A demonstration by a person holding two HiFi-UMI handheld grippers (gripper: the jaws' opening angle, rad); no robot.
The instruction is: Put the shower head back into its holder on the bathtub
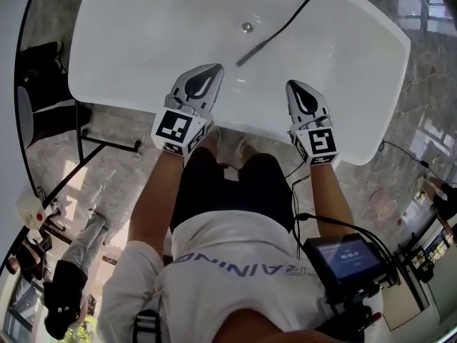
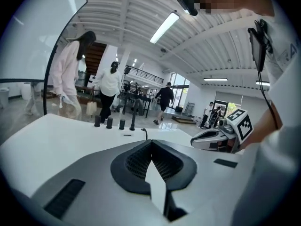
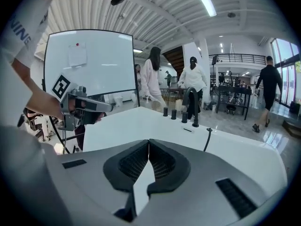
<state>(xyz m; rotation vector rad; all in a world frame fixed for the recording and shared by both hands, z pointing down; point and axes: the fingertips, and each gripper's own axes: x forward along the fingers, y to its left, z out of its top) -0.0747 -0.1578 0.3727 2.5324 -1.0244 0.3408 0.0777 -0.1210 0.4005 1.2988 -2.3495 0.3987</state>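
Likely light, rigid, slick: we'd pinch the shower head [image 1: 251, 51] mid-handle in the bathtub [image 1: 136, 56]; left gripper [image 1: 209, 71] and right gripper [image 1: 296, 86] sit pressed together, empty.

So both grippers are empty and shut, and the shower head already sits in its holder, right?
Not quite: the shower head lies inside the bathtub, near the drain, as the head view shows. The left gripper and right gripper are indeed empty and shut.

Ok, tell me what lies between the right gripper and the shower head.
Nothing: the head view shows only bare white bathtub between the right gripper and the shower head.
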